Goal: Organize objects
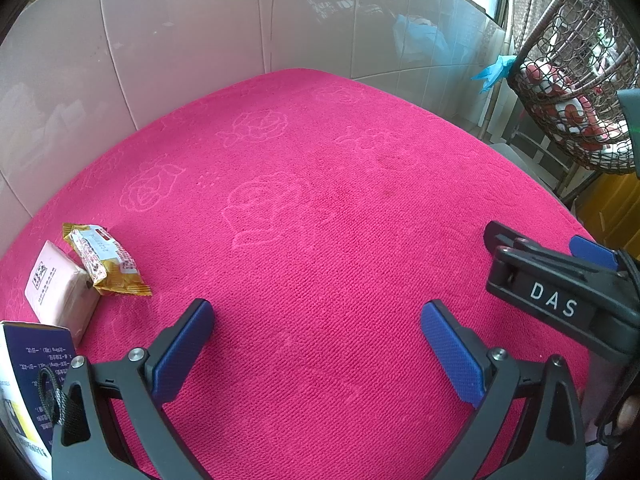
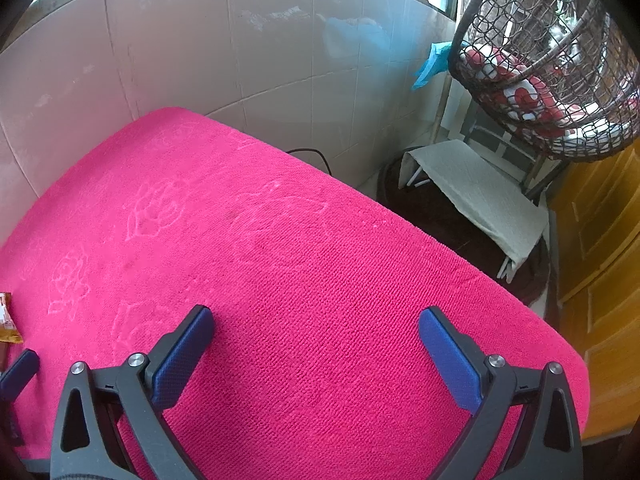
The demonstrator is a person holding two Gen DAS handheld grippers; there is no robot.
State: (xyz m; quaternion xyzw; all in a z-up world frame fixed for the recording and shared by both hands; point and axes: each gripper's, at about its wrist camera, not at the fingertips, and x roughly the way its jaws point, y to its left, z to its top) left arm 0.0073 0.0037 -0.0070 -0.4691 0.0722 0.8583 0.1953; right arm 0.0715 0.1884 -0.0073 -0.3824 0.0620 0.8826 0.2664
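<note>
In the left wrist view a yellow snack packet (image 1: pixel 106 260) lies at the left of the pink cloth-covered table (image 1: pixel 320 200), leaning on a pink tissue pack (image 1: pixel 60 288). A dark blue box (image 1: pixel 32 380) stands at the lower left edge. My left gripper (image 1: pixel 316 332) is open and empty above the cloth, to the right of these things. My right gripper shows at the right edge (image 1: pixel 556 256), open. In the right wrist view my right gripper (image 2: pixel 316 340) is open and empty over the cloth (image 2: pixel 280 240); the packet's corner (image 2: pixel 8 320) shows at the far left.
A tiled wall (image 1: pixel 200 40) runs behind the table. Beyond the table's right edge are a wicker hanging chair (image 2: pixel 552 60) with a red and white cushion, a small folding stool (image 2: pixel 476 196) on a dark mat, and a wooden cabinet (image 2: pixel 600 280).
</note>
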